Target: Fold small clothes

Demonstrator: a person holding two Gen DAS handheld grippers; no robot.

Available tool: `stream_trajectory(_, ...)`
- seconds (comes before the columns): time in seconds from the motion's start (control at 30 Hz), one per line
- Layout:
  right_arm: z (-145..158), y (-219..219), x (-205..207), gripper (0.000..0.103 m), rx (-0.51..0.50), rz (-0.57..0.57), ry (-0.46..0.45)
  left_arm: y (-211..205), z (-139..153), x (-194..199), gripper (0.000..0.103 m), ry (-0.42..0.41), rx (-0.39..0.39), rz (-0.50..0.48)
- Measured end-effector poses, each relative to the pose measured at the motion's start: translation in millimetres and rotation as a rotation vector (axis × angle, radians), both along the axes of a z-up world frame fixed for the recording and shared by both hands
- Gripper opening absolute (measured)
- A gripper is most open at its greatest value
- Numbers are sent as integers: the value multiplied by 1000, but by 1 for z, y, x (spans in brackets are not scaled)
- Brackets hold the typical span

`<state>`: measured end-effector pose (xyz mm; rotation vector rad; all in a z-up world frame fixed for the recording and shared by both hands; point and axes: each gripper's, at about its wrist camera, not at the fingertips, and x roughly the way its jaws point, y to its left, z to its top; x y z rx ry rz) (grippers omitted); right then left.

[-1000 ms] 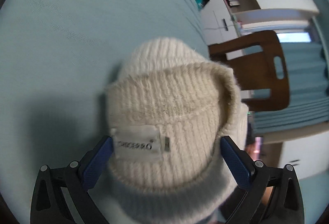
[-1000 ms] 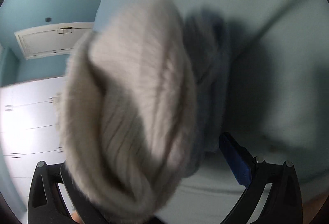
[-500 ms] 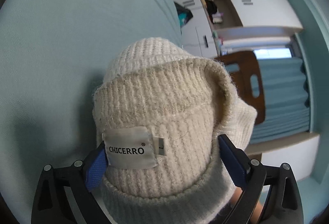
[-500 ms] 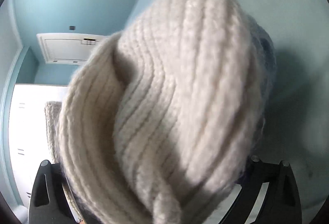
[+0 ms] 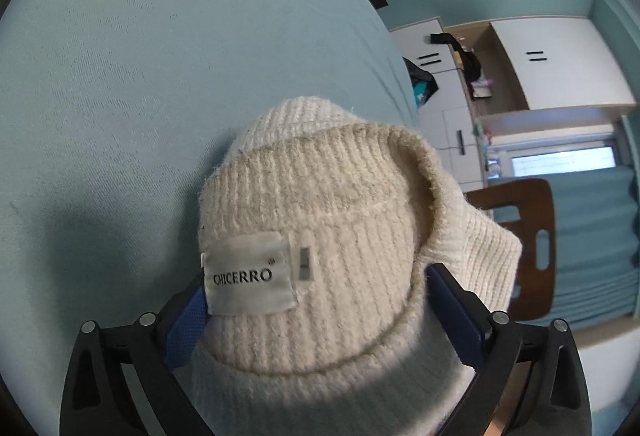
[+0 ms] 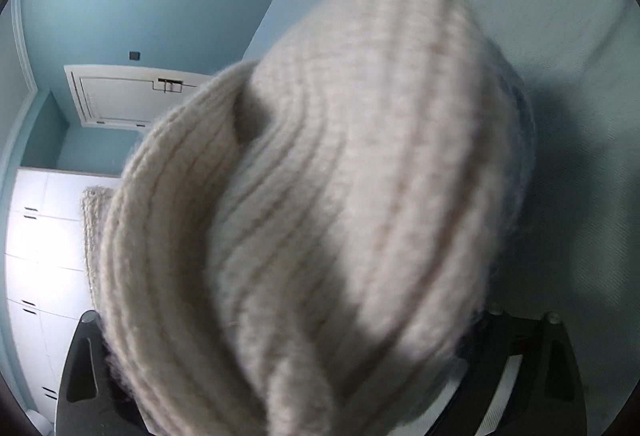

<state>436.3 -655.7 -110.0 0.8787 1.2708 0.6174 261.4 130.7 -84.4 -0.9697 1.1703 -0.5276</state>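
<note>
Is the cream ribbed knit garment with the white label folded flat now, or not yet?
Not yet: the cream ribbed knit garment bulges, bunched between the left gripper fingers, over the light blue surface.

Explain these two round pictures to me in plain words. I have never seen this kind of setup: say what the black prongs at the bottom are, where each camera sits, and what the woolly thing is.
There is no robot here: a person holds a two-finger tool in each hand, and a fisheye camera on each looks forward along its fingers. That gives the round, bent pictures.

The left view shows the left gripper, black with blue pads, around a cream knitted garment with a white label reading CHICERRO. Behind it lies a pale blue cloth surface, with a wooden chair and white cupboards beyond.

The right view shows the right gripper, almost hidden by the same knit, blurred and very close. Whether either actually pinches it is unclear.
</note>
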Motion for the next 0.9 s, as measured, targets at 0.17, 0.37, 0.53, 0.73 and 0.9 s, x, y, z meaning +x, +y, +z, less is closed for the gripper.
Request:
stream_trajectory(0.17, 21, -15, -12, 100, -123, 31, 62, 12, 39, -10, 100, -30, 149, 8)
stream_trajectory(0.37, 143, -21, -89, 100, -680, -187, -361, -4, 148, -52, 103, -339, 572, 85)
stream_trajectory(0.53, 183, 57, -129, 100, -749, -209, -701, -69, 163, -75, 103, -489, 990, 166)
stream_trajectory(0.73, 115, 110, -123, 102, -1054, -29, -779, -103, 101, -57, 103, -393, 1176, 145)
stream_trajectory(0.9, 106, 81, -105, 102, -1019, -83, -742, -103, 91, -38, 103, -298, 1175, 93)
